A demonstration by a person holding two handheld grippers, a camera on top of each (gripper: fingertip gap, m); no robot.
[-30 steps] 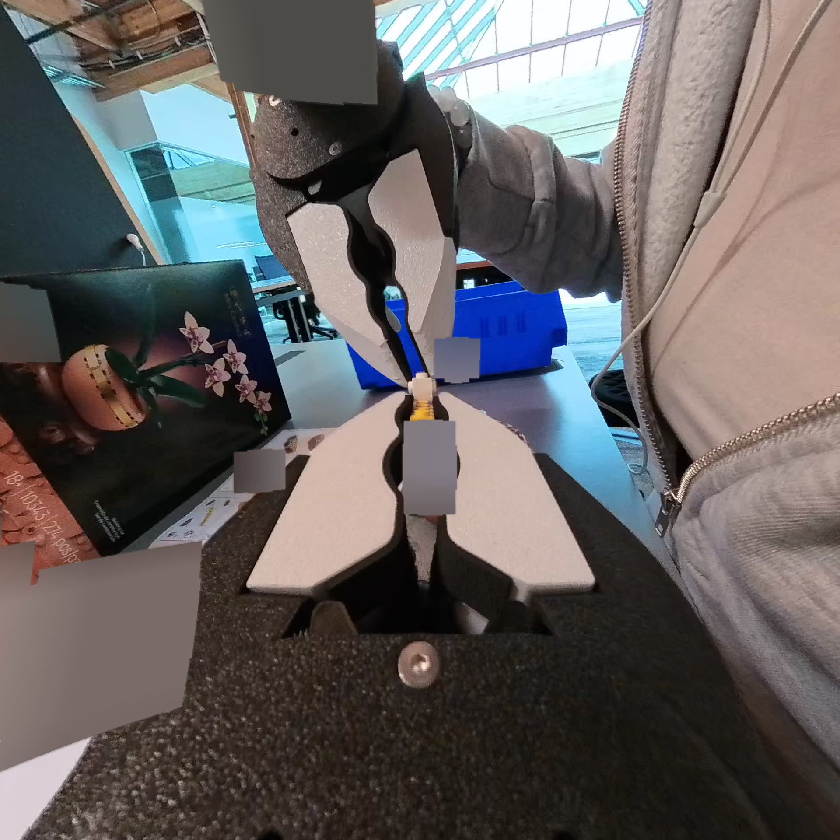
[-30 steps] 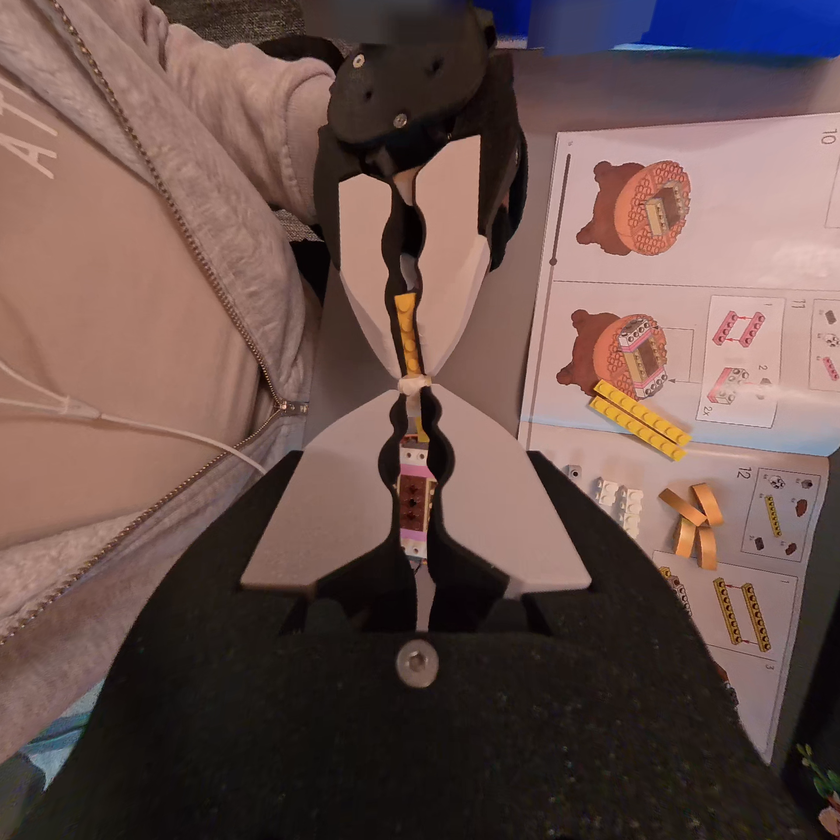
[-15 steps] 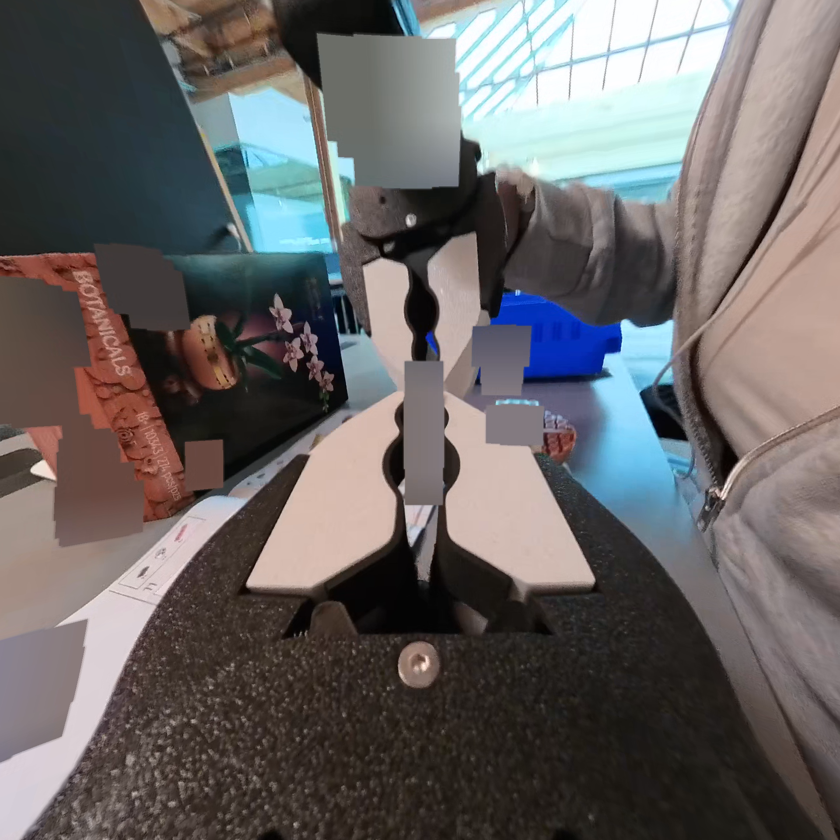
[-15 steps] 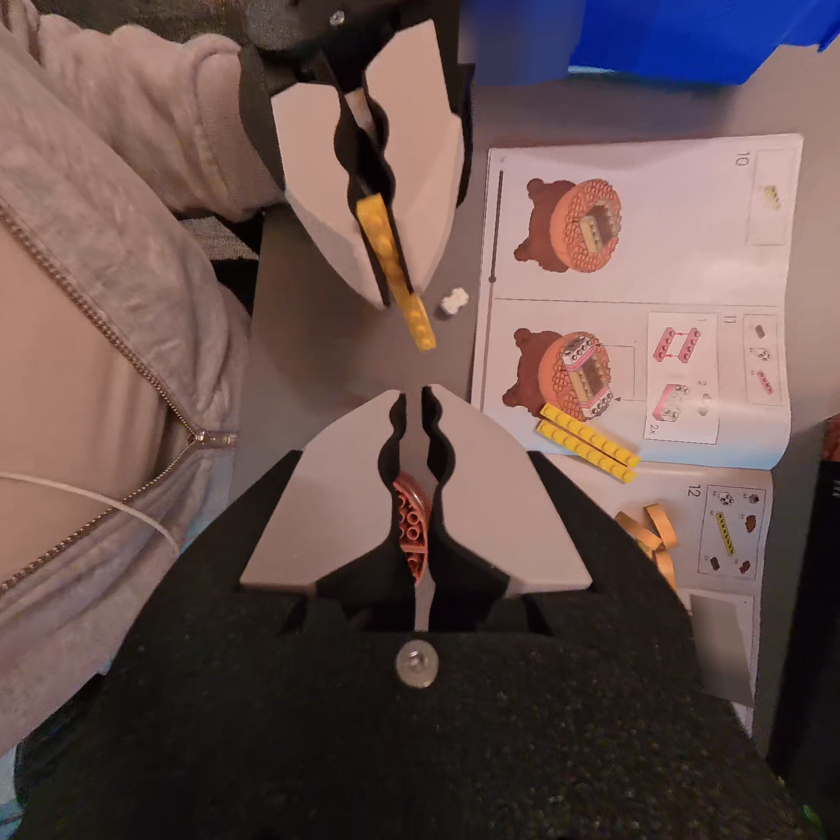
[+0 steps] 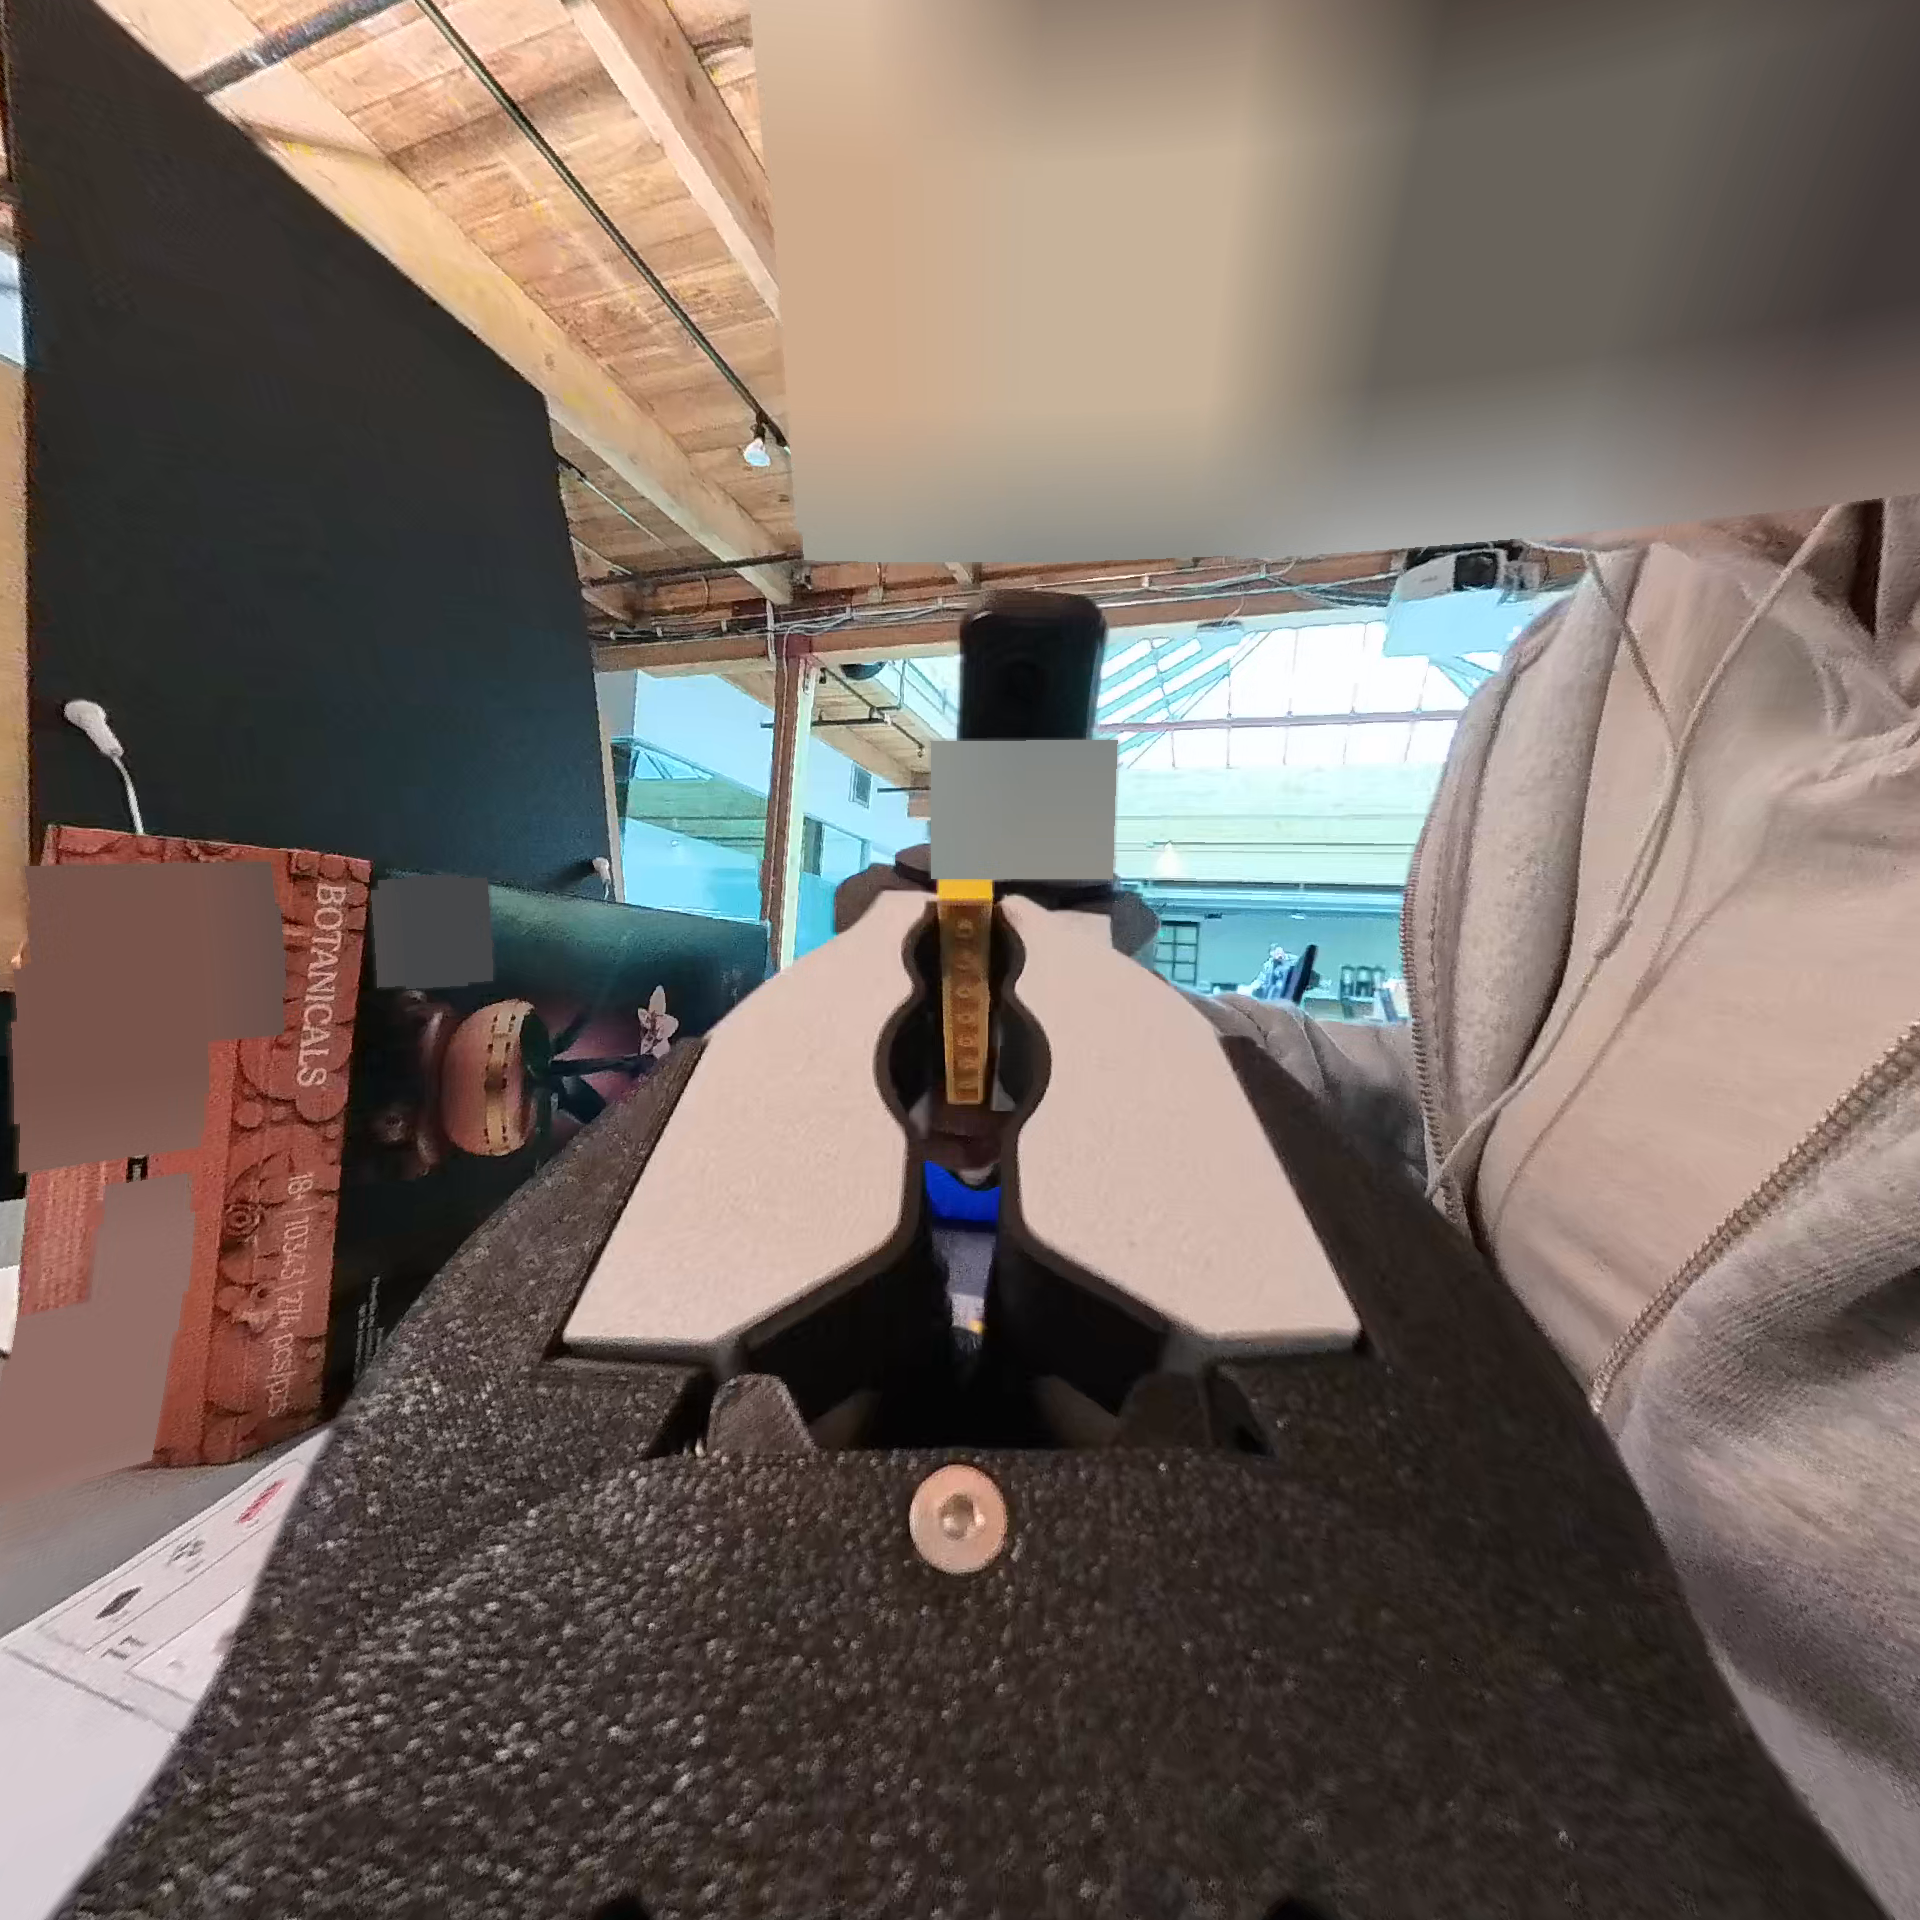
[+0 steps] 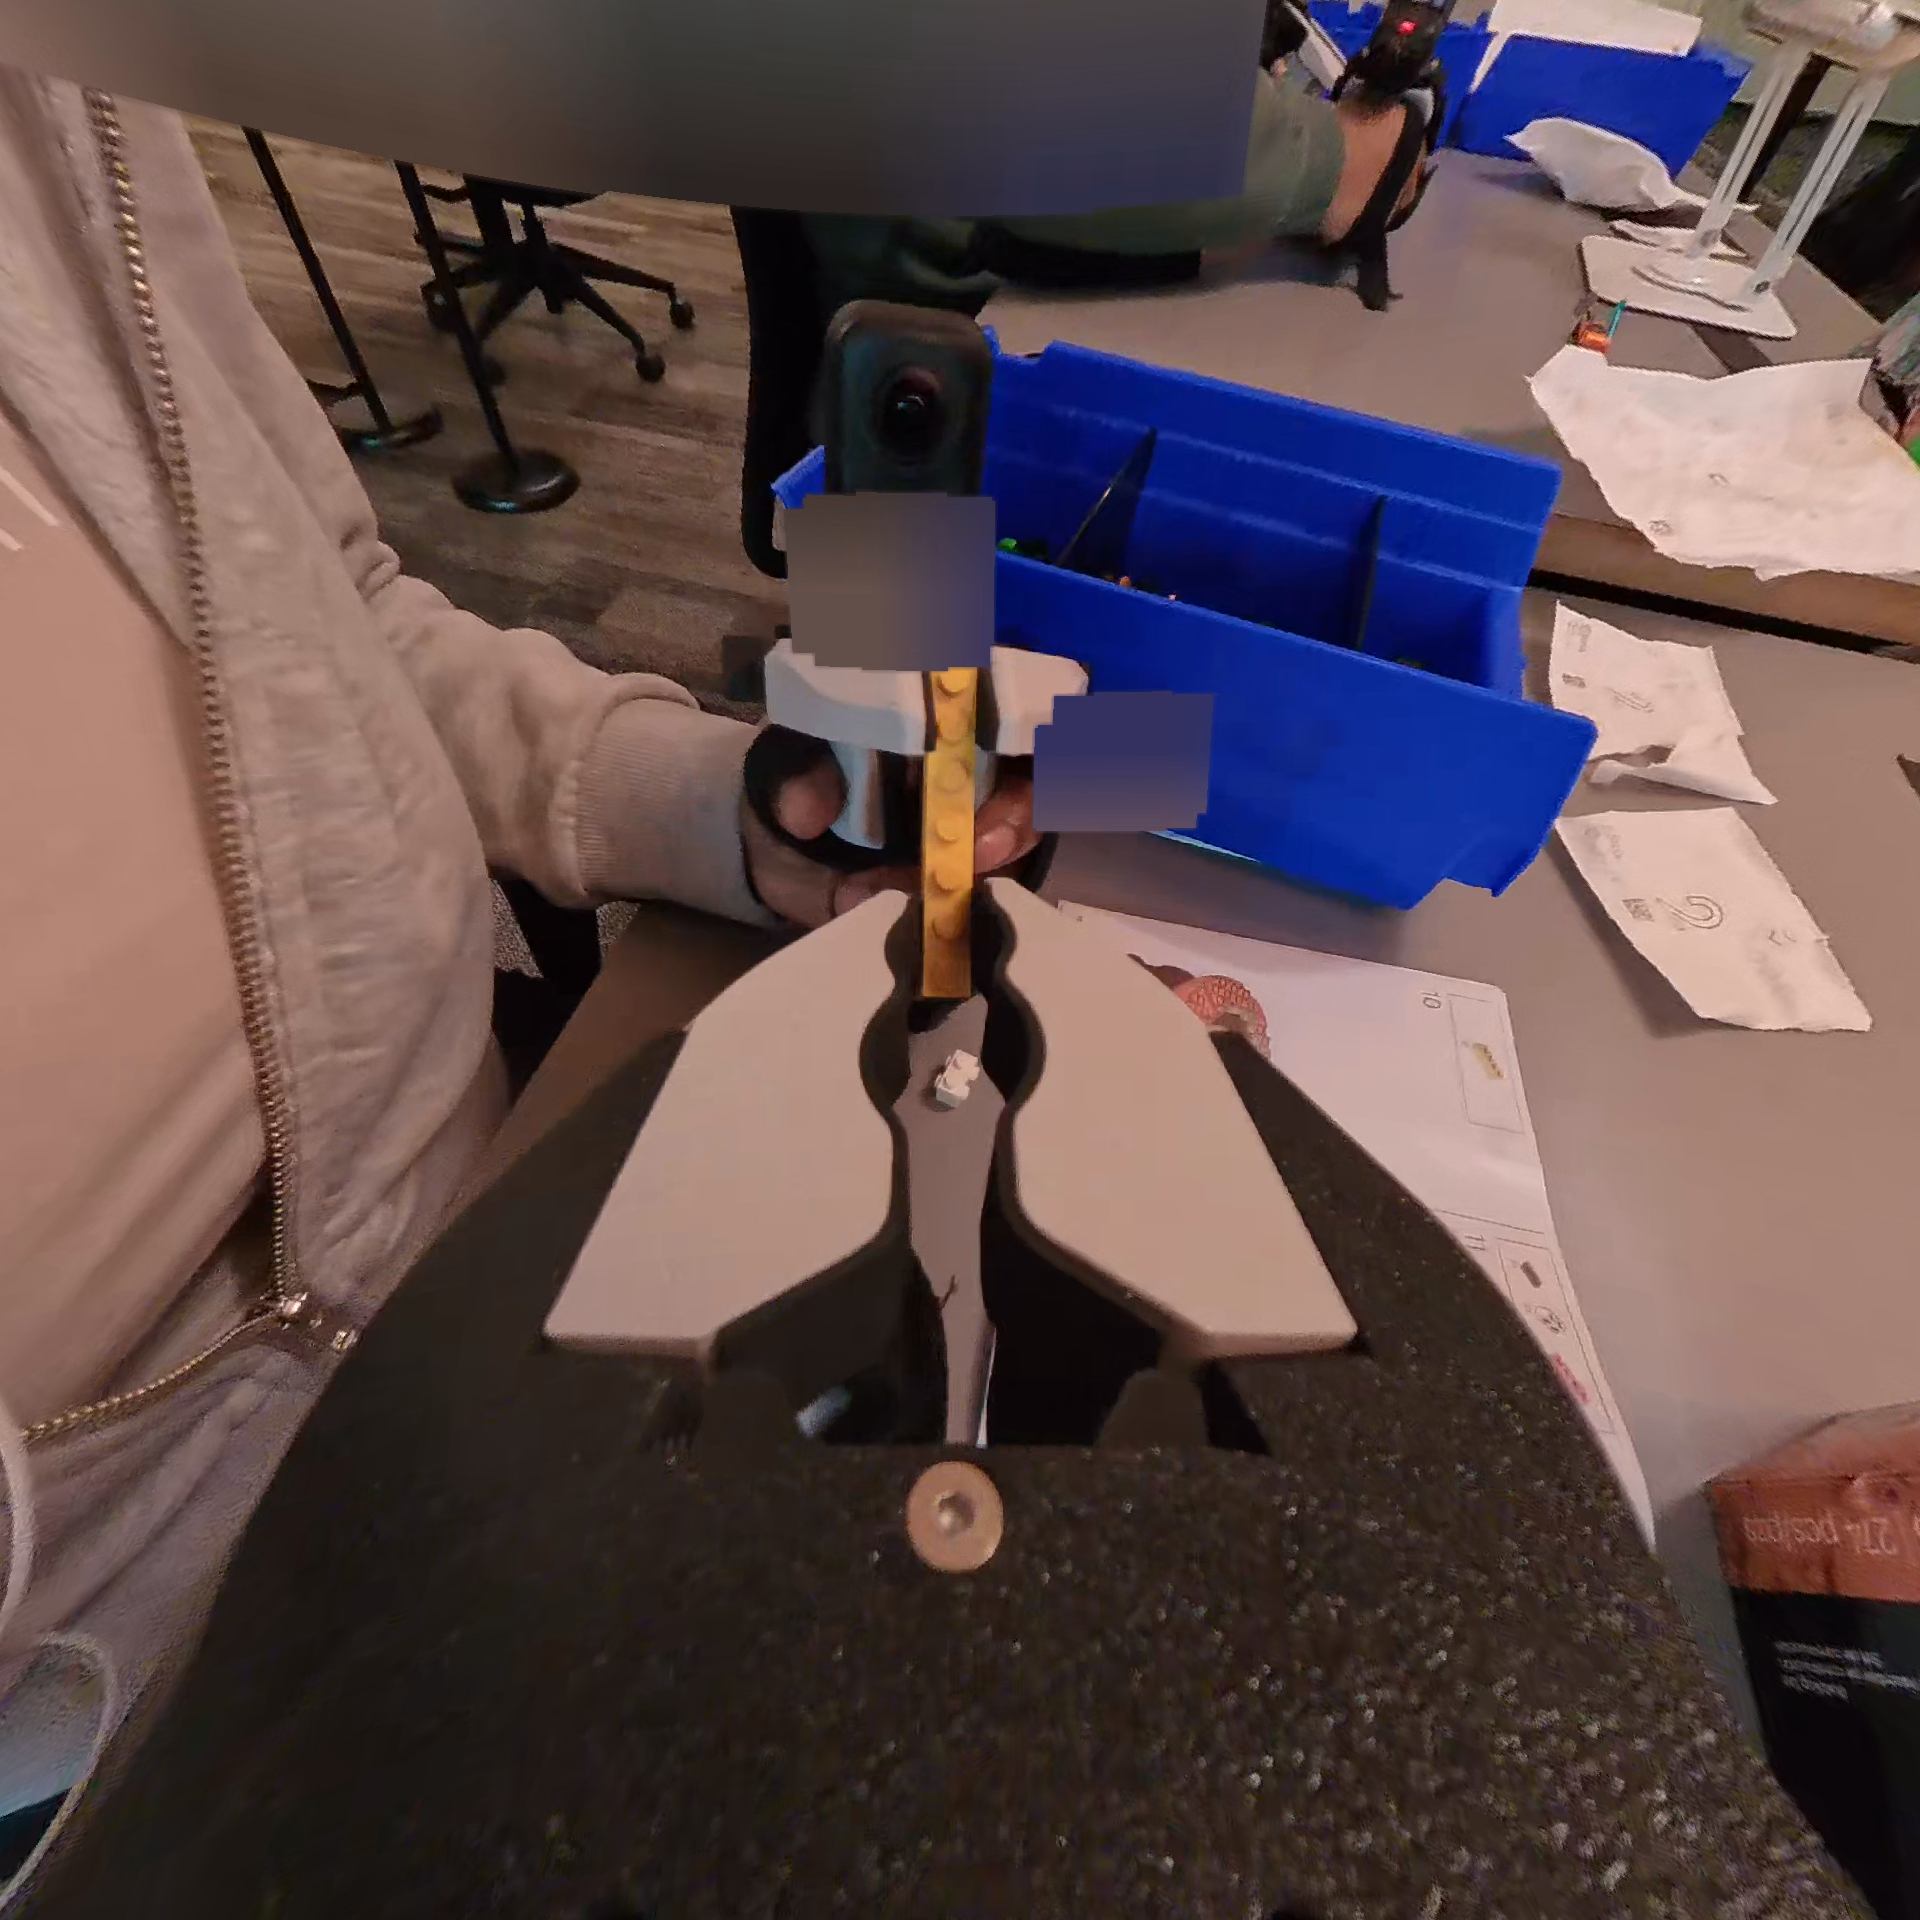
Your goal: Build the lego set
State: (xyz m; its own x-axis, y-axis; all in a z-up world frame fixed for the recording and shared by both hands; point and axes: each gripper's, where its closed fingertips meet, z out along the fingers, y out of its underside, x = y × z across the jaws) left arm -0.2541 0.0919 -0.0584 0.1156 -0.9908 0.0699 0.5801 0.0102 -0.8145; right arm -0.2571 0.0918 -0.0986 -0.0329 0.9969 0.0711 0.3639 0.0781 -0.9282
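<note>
My left gripper [image 5: 964,904] pinches the yellow plate [image 5: 964,997]. The right gripper [image 6: 945,914] is barely parted and seems empty. The white piece [image 6: 956,1081] lies loose at the plate's 6 o'clock, manual [image 6: 1382,1091] at 3 o'clock. I judge most building remains.

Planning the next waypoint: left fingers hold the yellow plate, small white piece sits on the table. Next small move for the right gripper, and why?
Probably lower the right gripper toward the small white piece, fingers either side of it. It lies loose on the table below the fingers, not on the yellow plate, which the left gripper holds in the air.
</note>
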